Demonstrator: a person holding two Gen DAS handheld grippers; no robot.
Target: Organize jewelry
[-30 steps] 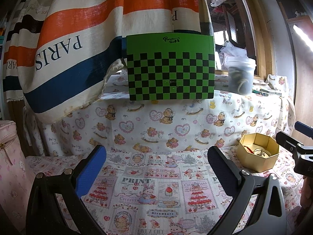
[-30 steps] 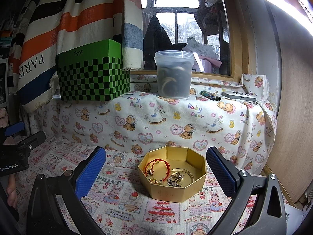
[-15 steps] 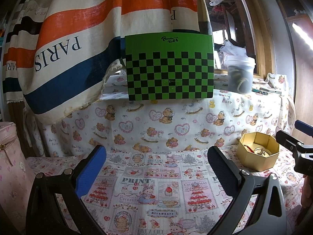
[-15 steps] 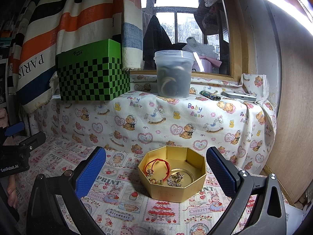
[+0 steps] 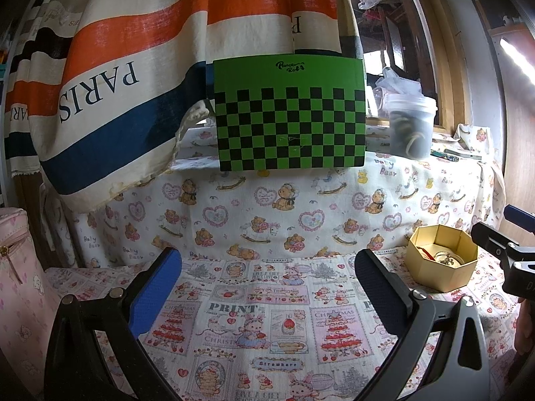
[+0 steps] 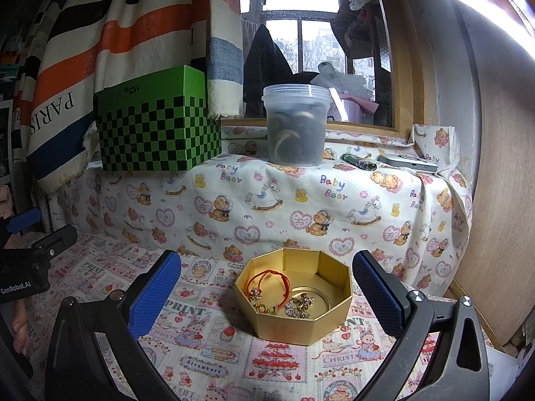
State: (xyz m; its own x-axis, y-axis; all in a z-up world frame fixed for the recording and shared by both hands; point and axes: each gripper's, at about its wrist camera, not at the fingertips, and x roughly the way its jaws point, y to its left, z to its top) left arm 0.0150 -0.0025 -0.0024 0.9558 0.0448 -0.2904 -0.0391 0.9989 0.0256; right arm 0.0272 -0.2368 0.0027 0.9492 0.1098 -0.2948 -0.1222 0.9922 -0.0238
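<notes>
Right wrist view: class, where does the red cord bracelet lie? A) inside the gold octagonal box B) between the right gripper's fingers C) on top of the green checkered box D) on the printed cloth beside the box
A: the red cord bracelet lies inside the open gold octagonal box with other small jewelry, while the right gripper stands open and empty around the box.

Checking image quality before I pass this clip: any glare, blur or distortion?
Right wrist view: the window and a light strip blow out, yet the gold box stays sharp. Left wrist view: dimmer, strip glare at the right edge, no blur. Both: fisheye bending, dark corners.
</notes>
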